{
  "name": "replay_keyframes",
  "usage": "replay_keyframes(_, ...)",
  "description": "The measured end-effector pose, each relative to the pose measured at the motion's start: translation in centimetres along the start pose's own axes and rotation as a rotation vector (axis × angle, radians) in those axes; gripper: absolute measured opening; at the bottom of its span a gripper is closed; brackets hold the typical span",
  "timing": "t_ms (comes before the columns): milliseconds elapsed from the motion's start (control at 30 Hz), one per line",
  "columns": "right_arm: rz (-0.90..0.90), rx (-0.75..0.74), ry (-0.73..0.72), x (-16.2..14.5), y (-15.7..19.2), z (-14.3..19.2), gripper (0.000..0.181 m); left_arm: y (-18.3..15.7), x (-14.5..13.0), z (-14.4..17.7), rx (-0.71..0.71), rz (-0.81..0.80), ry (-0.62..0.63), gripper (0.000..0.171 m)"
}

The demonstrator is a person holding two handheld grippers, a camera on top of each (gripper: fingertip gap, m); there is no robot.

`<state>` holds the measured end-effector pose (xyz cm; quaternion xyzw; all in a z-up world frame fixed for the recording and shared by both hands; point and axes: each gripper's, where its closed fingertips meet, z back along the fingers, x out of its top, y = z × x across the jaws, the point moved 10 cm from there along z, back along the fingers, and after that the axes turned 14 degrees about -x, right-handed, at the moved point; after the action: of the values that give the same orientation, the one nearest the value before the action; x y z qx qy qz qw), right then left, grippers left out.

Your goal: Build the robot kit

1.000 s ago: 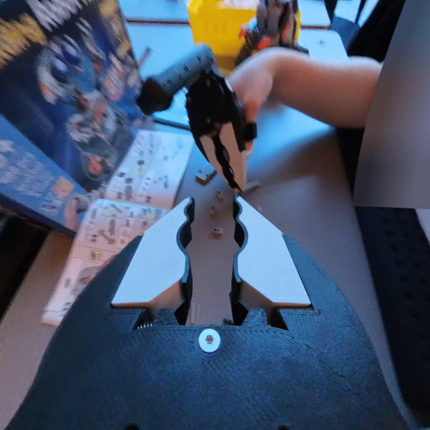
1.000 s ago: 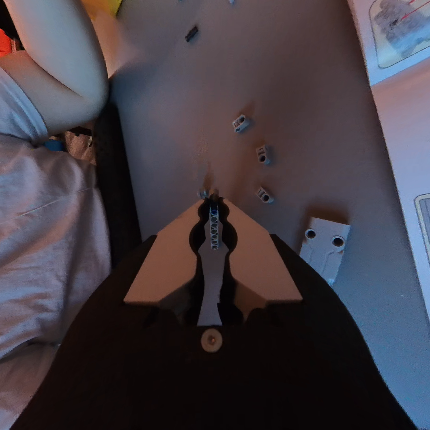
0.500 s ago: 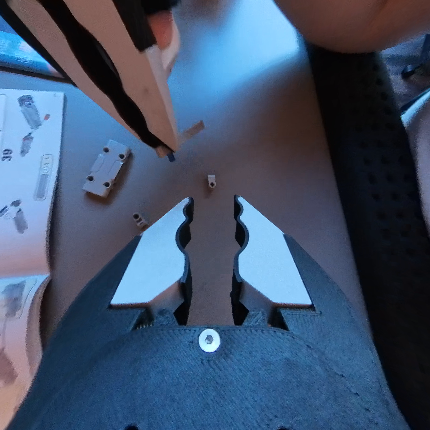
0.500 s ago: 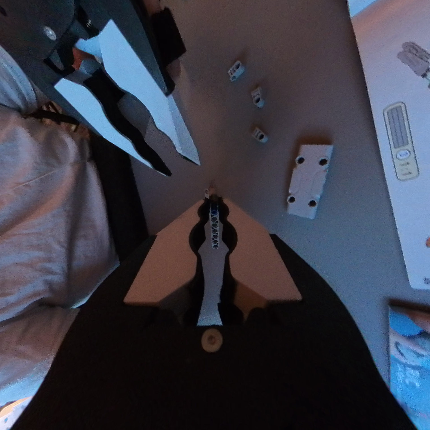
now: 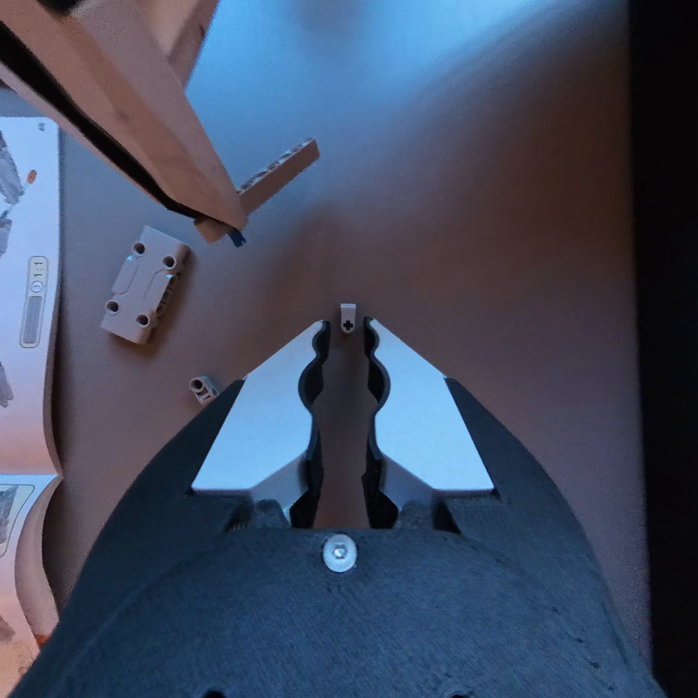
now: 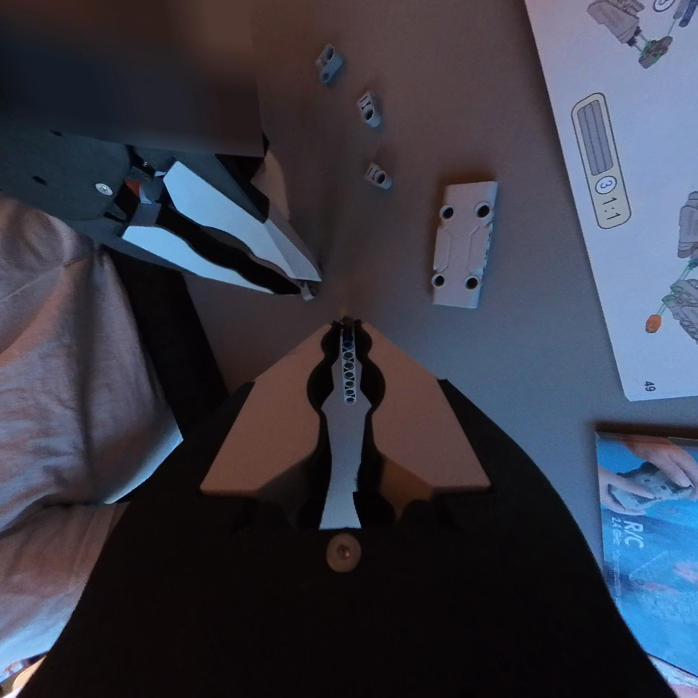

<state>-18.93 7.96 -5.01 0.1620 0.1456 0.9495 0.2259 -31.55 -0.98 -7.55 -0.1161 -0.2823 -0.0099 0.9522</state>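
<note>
My left gripper (image 5: 346,328) is open, low over the brown table (image 5: 472,226). A small grey connector with a cross hole (image 5: 347,319) lies between its fingertips, with a gap on each side. My right gripper (image 6: 347,324) is shut on a long grey beam with holes (image 6: 349,372) that carries a blue pin at its far end. In the left wrist view the right gripper (image 5: 221,226) comes in from the upper left with the beam (image 5: 279,170) sticking out sideways. In the right wrist view the left gripper (image 6: 302,285) is just left of my right gripper's tips.
A grey rectangular panel with holes (image 6: 462,241) (image 5: 145,279) lies on the table. Three small grey connectors (image 6: 370,109) lie in a row beyond it, and one (image 5: 204,387) by the left gripper. An instruction booklet (image 6: 623,151), a blue box (image 6: 649,528) and a person's clothing (image 6: 56,340) border the area. Some 7 cm of space lies between my two pairs of fingers.
My left gripper has come down and forward, so the small cross-hole connector now sits between its tips. The right gripper, still shut on the beam, has drawn closer to it.
</note>
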Motion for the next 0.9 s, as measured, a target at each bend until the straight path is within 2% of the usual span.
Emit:
replay_keyframes(33,0.0,-0.001,-0.001,0.0,0.0,0.1,0.007,0.0,0.0,-0.1,-0.005,-0.005,-0.011,0.015)
replay_keyframes(267,0.004,0.008,-0.01,0.1,0.0,0.0,0.006,0.1,-0.5,-0.2,0.013,-0.086,-0.035,0.006)
replay_keyframes(400,0.009,0.007,-0.028,0.2,0.1,0.2,0.007,0.0,-0.6,-0.2,-0.038,-0.053,-0.058,0.018)
replay_keyframes(467,0.012,0.009,-0.039,0.2,0.1,0.4,0.007,0.0,-0.7,-0.2,-0.004,-0.081,-0.046,0.006)
replay_keyframes(567,0.011,0.001,-0.04,0.2,0.1,0.4,0.007,0.0,-0.7,-0.2,0.001,-0.095,-0.027,0.005)
replay_keyframes(667,0.026,-0.011,-0.062,0.5,0.2,0.6,0.007,0.6,-0.7,0.6,0.033,-0.041,-0.008,0.005)
replay_keyframes(767,0.055,-0.018,-0.189,1.6,0.7,1.8,0.007,2.0,-0.5,3.4,0.128,0.074,-0.177,0.005)
replay_keyframes(833,0.051,-0.038,-0.35,2.6,1.1,3.5,0.007,2.8,-0.4,5.9,0.163,0.141,-0.363,0.005)
replay_keyframes(900,0.1,-0.067,-0.521,3.2,1.8,5.5,0.007,3.0,-0.4,8.2,0.226,0.139,-0.512,0.005)
